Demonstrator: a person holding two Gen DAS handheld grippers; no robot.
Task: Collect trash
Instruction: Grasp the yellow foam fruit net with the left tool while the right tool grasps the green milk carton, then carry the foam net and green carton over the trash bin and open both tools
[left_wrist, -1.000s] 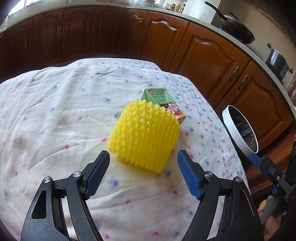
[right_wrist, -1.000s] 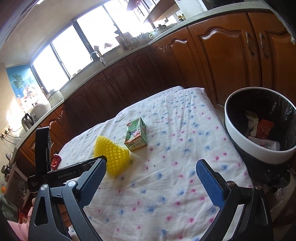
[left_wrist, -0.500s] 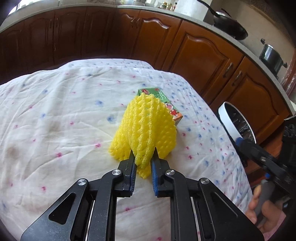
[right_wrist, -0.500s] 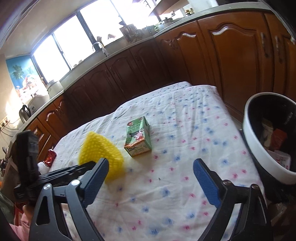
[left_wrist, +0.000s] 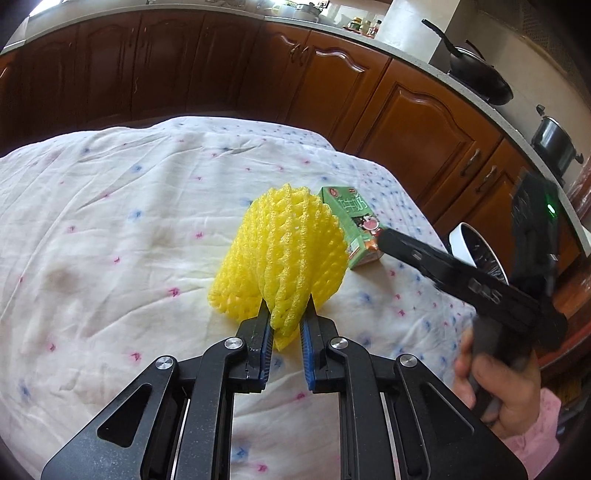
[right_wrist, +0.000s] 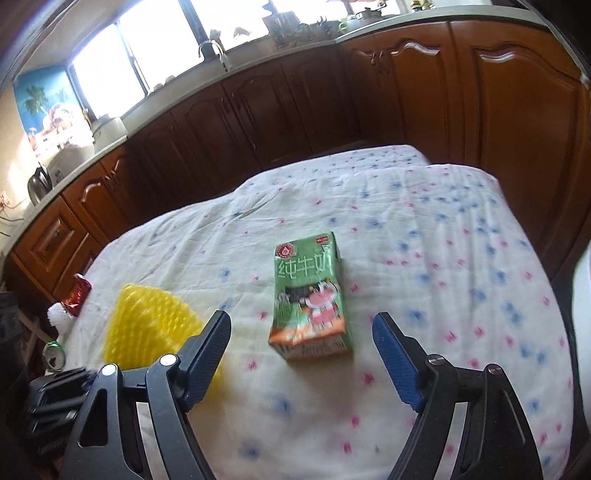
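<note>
Yellow foam net (left_wrist: 284, 258), the fruit-wrap kind, sits on the flowered cloth (left_wrist: 110, 221) near the middle of the table, its near edge pinched and puckered between the blue pads of the left gripper (left_wrist: 287, 325), whose jaws stand almost together on it. Just behind and right of it lies a green milk carton (right_wrist: 310, 299) on its side, touching or nearly touching the net in the left wrist view. Carton face reads 纯牛奶 in pale green characters, with a round red emblem at the top corner and a cartoon cow in pink below; the orange band at the bottom end carries small print, too blurred to read. Right gripper (right_wrist: 301, 345) points down at the carton, jaws wide and just now closing in, the carton ahead of the tips and between their lines, pads not on it. Right hand (left_wrist: 498, 380), pink sleeve at the wrist, wraps that gripper's handle; a green light glows on its body. White-rimmed black bin (left_wrist: 476, 247) stands off the table's right edge. A red, shiny object, possibly a wrapper (right_wrist: 77, 291), lies at the far left edge of the cloth.
</note>
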